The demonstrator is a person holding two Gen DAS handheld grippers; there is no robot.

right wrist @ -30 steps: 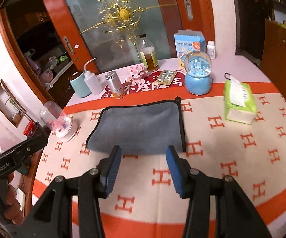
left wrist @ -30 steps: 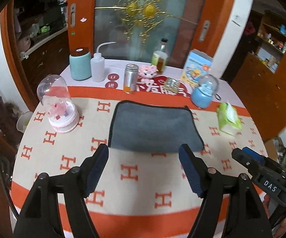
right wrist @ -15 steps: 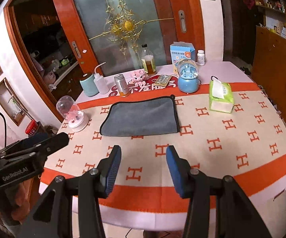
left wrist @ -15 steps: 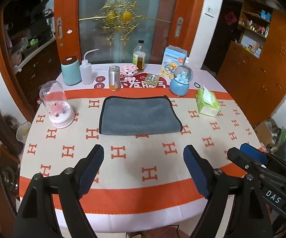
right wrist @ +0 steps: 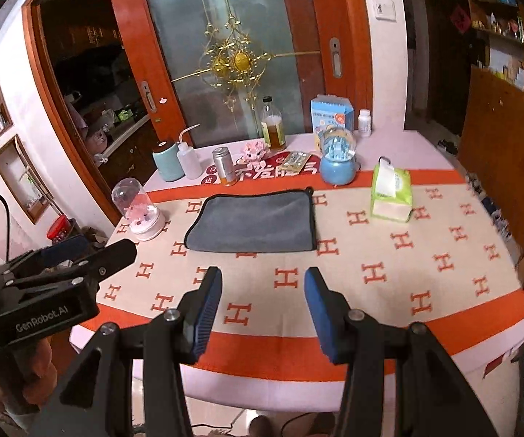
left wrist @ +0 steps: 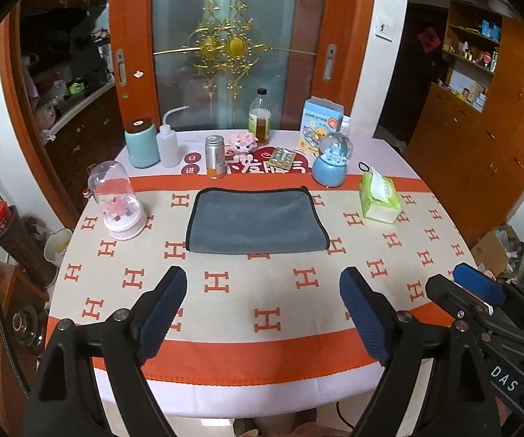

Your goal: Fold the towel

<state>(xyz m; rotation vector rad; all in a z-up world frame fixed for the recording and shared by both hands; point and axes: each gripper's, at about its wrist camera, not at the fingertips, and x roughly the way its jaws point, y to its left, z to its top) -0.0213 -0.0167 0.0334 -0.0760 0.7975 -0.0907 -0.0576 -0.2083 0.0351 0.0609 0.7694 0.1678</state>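
Observation:
A grey towel (left wrist: 255, 221) with a black hem lies folded flat on the orange and cream tablecloth (left wrist: 262, 291); it also shows in the right wrist view (right wrist: 254, 220). My left gripper (left wrist: 262, 302) is open and empty, held back over the table's near edge, well short of the towel. My right gripper (right wrist: 263, 304) is open and empty, also near the front edge. Each gripper shows in the other's view: the right one at the lower right (left wrist: 480, 309), the left one at the left (right wrist: 54, 269).
A glass dome ornament (left wrist: 118, 200) stands left of the towel, a green tissue pack (left wrist: 378, 196) to its right. Behind it stand a can (left wrist: 215, 156), a blue snow globe (left wrist: 331, 160), bottles, a teal jar (left wrist: 141, 147) and a box. Glass door behind.
Both grippers have pulled back and up from the towel towards the table's near edge. The towel lies as before. Both stay open.

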